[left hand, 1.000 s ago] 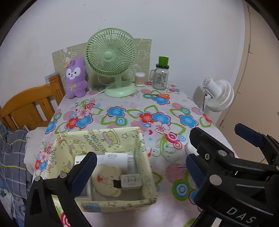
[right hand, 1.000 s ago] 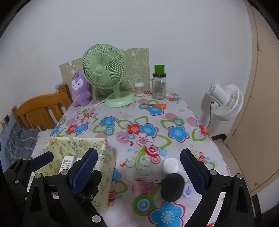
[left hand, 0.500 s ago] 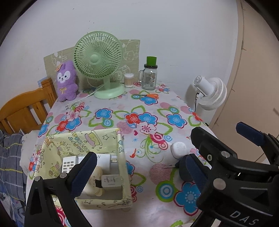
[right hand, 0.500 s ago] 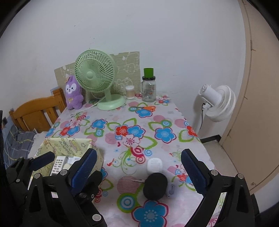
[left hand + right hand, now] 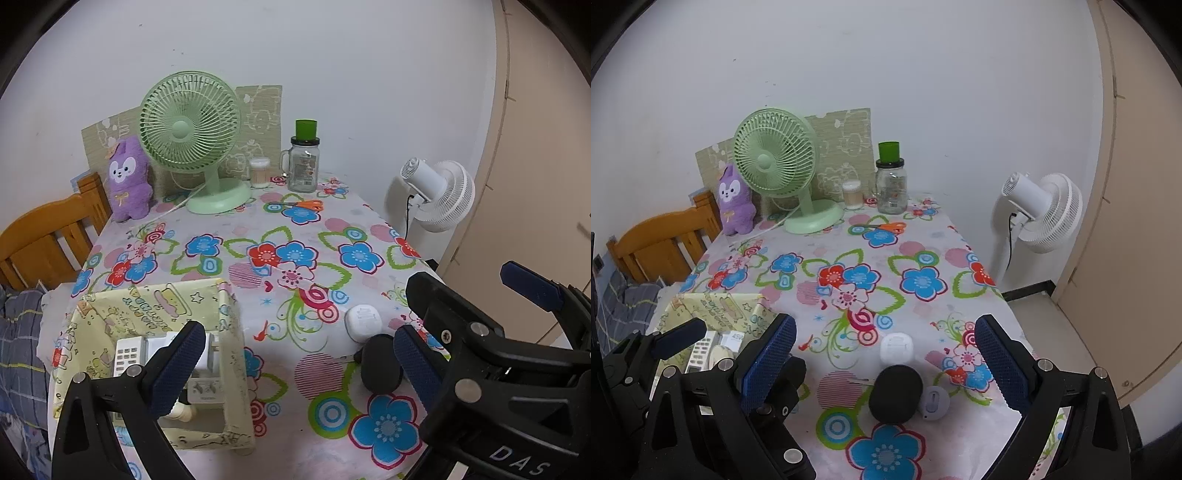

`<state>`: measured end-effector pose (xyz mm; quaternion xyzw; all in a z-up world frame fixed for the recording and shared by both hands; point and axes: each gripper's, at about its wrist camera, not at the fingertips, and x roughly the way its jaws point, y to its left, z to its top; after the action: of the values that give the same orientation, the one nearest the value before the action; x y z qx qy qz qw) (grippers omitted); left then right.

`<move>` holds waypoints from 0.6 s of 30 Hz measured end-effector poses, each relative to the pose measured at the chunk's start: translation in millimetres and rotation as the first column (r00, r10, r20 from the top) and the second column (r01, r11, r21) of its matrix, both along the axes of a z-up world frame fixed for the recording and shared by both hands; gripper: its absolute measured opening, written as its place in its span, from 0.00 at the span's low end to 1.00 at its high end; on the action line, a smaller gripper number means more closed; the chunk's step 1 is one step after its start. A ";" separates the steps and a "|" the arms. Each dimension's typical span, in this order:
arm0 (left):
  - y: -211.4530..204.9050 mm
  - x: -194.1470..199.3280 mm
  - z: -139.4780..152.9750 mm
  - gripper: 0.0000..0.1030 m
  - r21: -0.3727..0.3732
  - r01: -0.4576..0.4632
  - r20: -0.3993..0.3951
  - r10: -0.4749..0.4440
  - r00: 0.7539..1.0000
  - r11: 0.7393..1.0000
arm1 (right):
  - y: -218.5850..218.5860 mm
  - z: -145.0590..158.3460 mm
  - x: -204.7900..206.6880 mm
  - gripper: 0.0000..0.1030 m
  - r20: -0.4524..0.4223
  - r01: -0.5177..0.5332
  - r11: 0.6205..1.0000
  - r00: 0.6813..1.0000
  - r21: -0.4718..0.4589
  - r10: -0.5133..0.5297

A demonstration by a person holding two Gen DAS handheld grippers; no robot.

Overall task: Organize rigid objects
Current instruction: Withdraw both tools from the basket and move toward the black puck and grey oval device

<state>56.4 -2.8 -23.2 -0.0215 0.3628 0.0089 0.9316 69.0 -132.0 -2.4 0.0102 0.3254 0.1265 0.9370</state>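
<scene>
Three small items sit together: black round speaker (image 5: 895, 393), white case (image 5: 896, 349), grey disc (image 5: 934, 402). Fabric bin (image 5: 231, 354) holds a remote (image 5: 126, 355). Both grippers, left gripper (image 5: 295, 363) and right gripper (image 5: 882, 365), gape wide, empty.

- Left wrist view looks from above the bench's (image 5: 229, 236) near edge toward the wall.
- Right wrist view sits just rightward, facing alike; both share the green fan (image 5: 190, 123) (image 5: 775, 149).

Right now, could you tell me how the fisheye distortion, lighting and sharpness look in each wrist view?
Left wrist view: dark rounded corners, door edge bowed, soft even light, green fan sharp. Right wrist view: same curved vignette, white fan crisp, faint shadow under the black disc, no glare, no motion blur.
</scene>
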 end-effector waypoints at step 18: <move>-35.8 15.1 -28.2 1.00 0.015 0.047 -0.011 -0.047 0.999 0.999 | -28.7 -27.8 14.2 0.96 -0.011 0.006 0.999 1.000 -0.040 -0.007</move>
<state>71.4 -38.5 -51.4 -0.0059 0.3680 -0.0102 0.9297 83.2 -160.8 -30.2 -0.0067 0.3328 0.1168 0.9357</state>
